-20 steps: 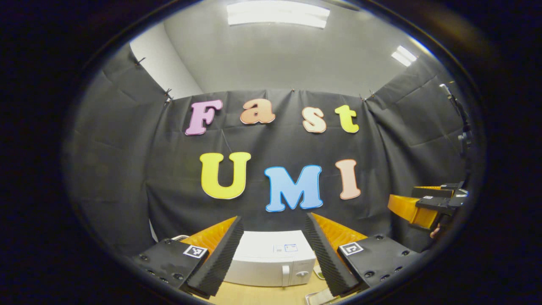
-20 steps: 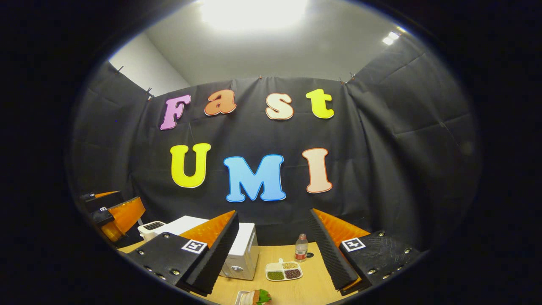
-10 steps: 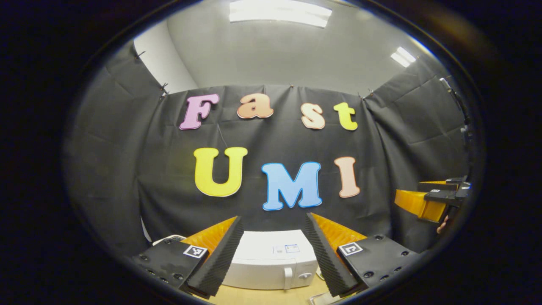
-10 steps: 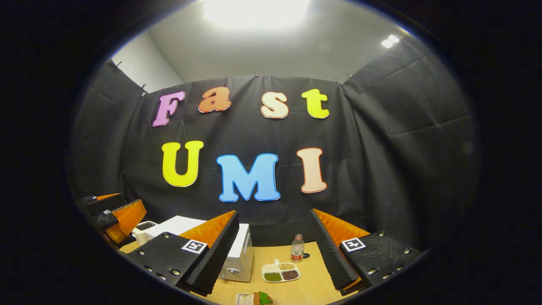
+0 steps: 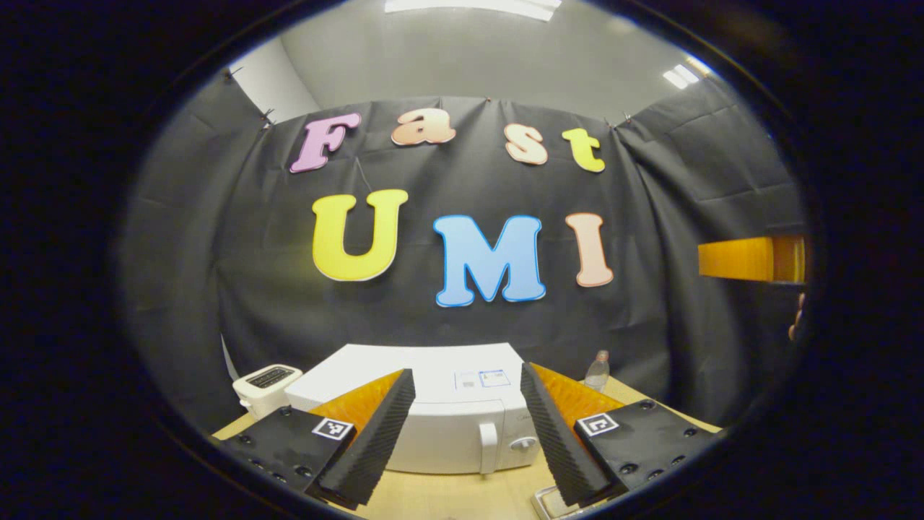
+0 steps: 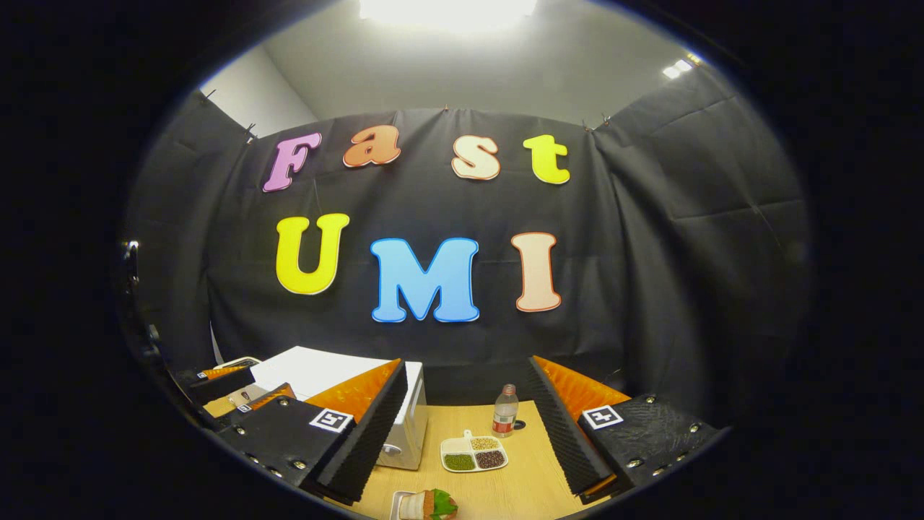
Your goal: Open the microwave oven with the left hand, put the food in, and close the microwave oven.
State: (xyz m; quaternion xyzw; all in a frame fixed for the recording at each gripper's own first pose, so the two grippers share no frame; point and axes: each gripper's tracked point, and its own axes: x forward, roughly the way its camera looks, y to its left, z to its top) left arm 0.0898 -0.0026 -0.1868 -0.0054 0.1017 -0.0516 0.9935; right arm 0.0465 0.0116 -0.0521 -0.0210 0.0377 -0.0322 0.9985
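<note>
Nearby, divided dish (image 6: 473, 456) of grains

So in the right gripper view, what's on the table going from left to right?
Microwave oven → food on its tray → divided dish of beans → bottle.

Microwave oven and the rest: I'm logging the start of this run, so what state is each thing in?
microwave oven: door closed
left gripper: open, empty
right gripper: open, empty
bottle: upright, capped
divided dish: filled, on the table
</note>
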